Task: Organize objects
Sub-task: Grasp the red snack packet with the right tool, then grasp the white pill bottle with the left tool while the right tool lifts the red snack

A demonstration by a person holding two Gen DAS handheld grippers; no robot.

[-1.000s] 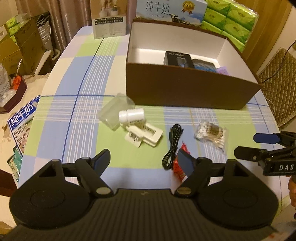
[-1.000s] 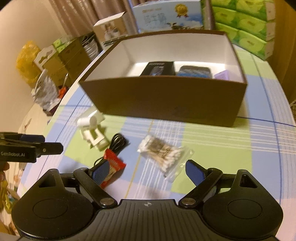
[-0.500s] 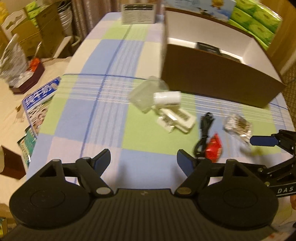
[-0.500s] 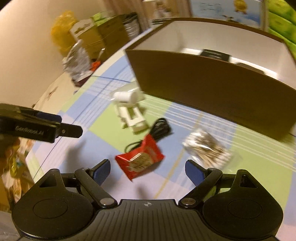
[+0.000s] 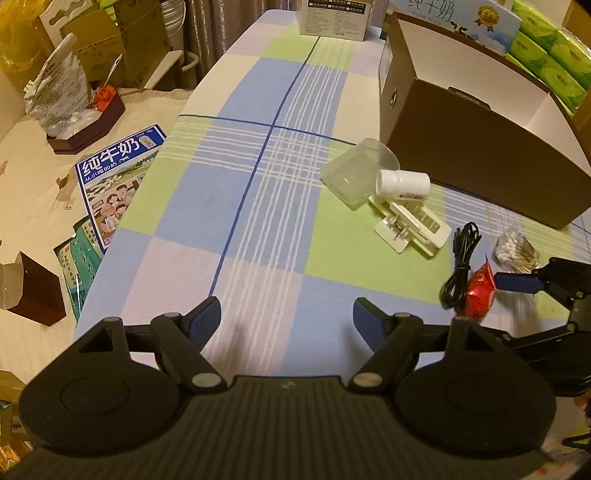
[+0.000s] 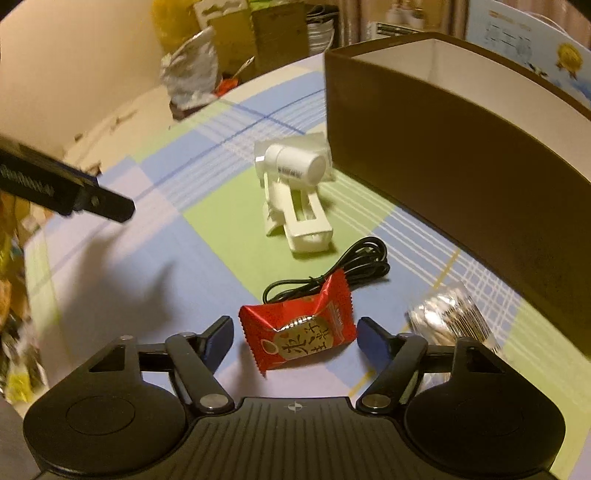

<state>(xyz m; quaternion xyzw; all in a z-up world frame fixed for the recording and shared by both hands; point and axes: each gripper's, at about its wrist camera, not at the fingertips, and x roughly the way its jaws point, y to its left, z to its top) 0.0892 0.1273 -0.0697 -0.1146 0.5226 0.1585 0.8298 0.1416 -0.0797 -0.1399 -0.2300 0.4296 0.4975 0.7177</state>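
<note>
Tablecloth [image 5: 258, 229] bare leftward; packet's [image 6: 299, 332] label visible rightward.

You can read big white Chinese words, 纯牛奶, on the blue milk leaflet [image 5: 122, 177] lying beside the table. Smaller white words sit under them, but they are too small for you to read. The same words, 纯牛奶, are written in blue on the milk carton [image 5: 458, 14] behind the brown box, with "PURE MILK" in little letters under them. The red candy wrapper [image 6: 299, 332] has dark Chinese letters on a gold patch; you cannot read them for sure. The white bottle [image 6: 295, 168] has a label with print, but it is too blurry.
</note>
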